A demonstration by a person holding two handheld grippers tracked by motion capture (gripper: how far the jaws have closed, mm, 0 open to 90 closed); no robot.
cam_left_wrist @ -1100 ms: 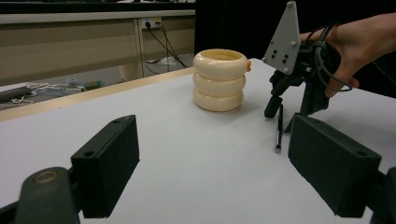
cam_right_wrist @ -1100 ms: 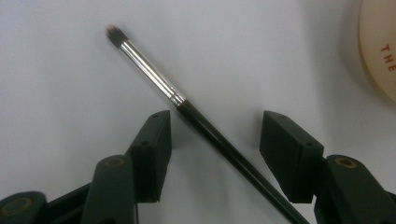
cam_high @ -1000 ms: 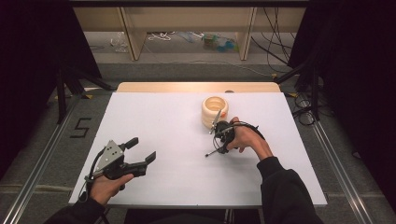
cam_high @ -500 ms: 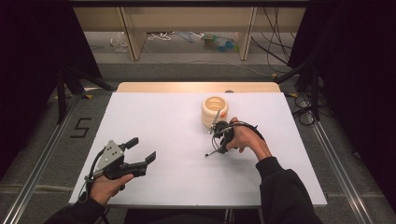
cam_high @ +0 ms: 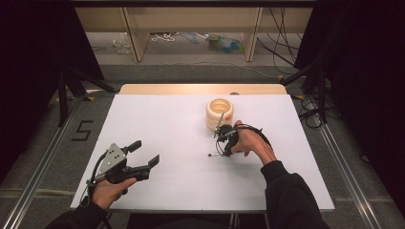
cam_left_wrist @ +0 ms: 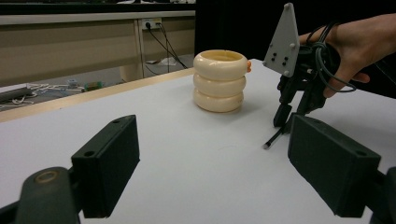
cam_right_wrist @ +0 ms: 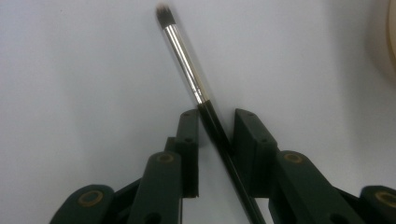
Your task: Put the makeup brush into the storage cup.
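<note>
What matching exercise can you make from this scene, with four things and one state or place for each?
Things:
1. left gripper
2. right gripper
3. brush
4. ring holder

States or places:
A. cream, three stacked rings, standing on the table
B. open, holding nothing
C. tilted, dark bristle tip towards the table
D. around the brush's black handle, beside the ring holder

Pairs: 1-B, 2-D, 3-C, 4-A
</note>
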